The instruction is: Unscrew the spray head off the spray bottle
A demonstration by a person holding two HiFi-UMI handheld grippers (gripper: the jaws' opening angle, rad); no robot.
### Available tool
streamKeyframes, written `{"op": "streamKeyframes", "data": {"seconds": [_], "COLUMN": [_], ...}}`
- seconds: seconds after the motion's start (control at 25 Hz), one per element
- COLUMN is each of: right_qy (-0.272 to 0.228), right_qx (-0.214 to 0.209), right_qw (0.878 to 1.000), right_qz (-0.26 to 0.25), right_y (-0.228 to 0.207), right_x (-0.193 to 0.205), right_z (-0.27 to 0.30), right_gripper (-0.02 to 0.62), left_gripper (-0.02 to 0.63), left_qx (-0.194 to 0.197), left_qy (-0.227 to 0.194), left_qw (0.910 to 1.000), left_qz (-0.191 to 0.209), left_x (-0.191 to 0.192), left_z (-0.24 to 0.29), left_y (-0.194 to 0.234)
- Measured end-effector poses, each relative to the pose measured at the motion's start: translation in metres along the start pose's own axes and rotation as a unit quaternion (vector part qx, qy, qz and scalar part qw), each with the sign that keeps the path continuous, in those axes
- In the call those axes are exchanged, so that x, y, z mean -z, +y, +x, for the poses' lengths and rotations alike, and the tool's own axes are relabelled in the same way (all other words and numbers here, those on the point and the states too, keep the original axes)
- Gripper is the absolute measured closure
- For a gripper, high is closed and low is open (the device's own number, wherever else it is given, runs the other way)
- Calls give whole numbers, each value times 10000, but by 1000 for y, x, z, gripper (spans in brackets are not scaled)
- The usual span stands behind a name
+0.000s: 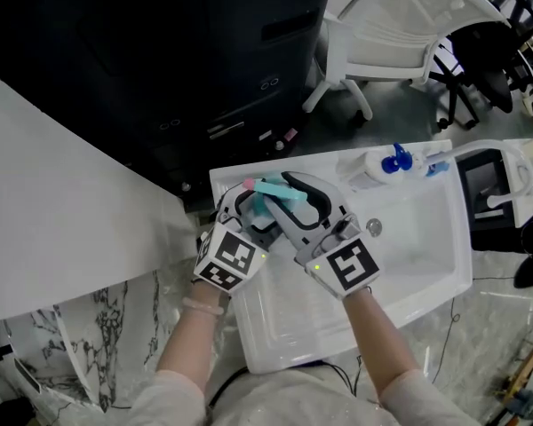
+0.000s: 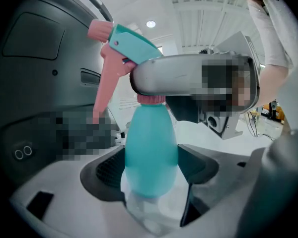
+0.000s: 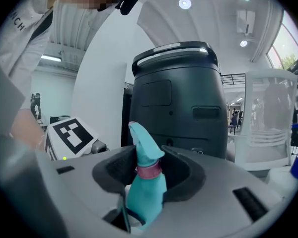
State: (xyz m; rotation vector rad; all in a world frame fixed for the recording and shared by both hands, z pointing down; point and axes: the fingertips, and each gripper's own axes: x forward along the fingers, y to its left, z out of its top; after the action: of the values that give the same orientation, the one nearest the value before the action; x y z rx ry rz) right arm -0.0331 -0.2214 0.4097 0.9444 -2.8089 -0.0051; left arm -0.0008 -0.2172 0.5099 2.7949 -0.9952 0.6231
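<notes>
Both grippers on one object, held in the air above the left rear corner of the white moulded sink.

Left hand-held gripper: jaws stand wide and are clamped on the belly of the teal plastic spray bottle, one black pad pressed against each flank. Bottle upright in this grip, its clear base low between the jaws.

Right hand-held gripper: jaws partly closed round the pink screw collar at the bottle's neck. Pads appear to press on the collar from both sides, though the contact on the far side is partly masked by the bottle. In the left gripper view one grey jaw of this gripper crosses the neck just above the collar.

Spray head: teal cap with pink nozzle and long pink trigger, seated on the bottle, collar down against the shoulder. Trigger hangs on the left side in the left gripper view.

Surroundings: white bottle with a blue cap lies on the sink's rear ledge, well apart from the grippers. Dark grey cabinet behind the sink; white plastic chair beyond it
</notes>
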Motion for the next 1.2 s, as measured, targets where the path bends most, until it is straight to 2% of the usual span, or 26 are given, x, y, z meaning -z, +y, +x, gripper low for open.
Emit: {"op": "streamKeyframes", "data": {"seconds": [0.32, 0.52, 0.76, 1.2], "right_qy": [-262, -480, -874, -1184], "right_qx": [-127, -98, -108, -137], "right_qw": [9995, 9986, 9923, 9874], "right_qz": [-141, 201, 874, 1040], "right_y": [1, -9, -21, -32], "right_x": [-7, -13, -38, -86], "right_z": [-3, -8, -19, -36], "right_gripper": [442, 443, 443, 443], "left_gripper": [272, 272, 272, 270], "left_qx": [9, 24, 32, 18], "left_qy": [18, 28, 40, 61], "left_qw": [10000, 10000, 10000, 10000], "left_qz": [46, 6, 5, -36], "left_x": [1, 0, 0, 0], "left_z": [1, 1, 3, 9], "left_y": [-1, 0, 1, 5]}}
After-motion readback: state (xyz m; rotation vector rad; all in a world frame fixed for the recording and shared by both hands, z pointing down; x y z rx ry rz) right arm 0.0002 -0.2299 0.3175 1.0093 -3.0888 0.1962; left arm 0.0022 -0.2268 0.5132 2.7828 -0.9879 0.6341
